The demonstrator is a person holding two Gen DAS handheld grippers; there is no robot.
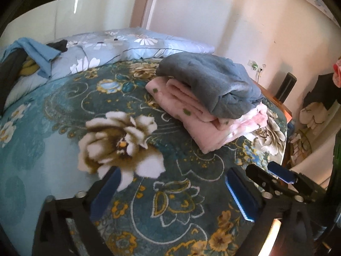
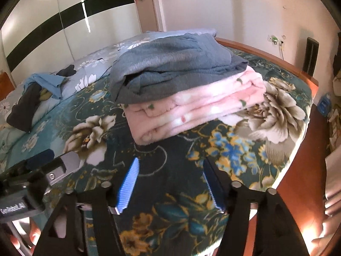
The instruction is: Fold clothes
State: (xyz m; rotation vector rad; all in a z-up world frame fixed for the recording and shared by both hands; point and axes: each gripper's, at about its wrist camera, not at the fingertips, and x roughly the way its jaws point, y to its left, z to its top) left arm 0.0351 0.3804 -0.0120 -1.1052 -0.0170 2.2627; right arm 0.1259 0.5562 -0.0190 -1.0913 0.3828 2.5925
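Both tools hovered above the bed with nothing between their fingers. The left gripper (image 1: 173, 184) had its blue-padded fingers spread wide apart over the teal floral blanket (image 1: 64, 111), close to a big white flower in the print. The right gripper (image 2: 170, 183) was likewise parted and empty, and its tip showed at the right edge of the left wrist view, just beside the left one. The folded clothes sat in a stack on the far right part of the blanket, near the bed's right edge — a grey garment (image 1: 210, 83) lay on top of a pink one with small green spots (image 1: 204, 125), the grey piece covering most of the pink and drooping over its right side. Neither tool touched the stack. Far left, on a pale blue flowered quilt (image 1: 110, 47), lay a loose heap of unfolded clothing (image 1: 36, 53) — a light blue piece over something dark. A wooden bed frame (image 2: 298, 70) ran along the right side.
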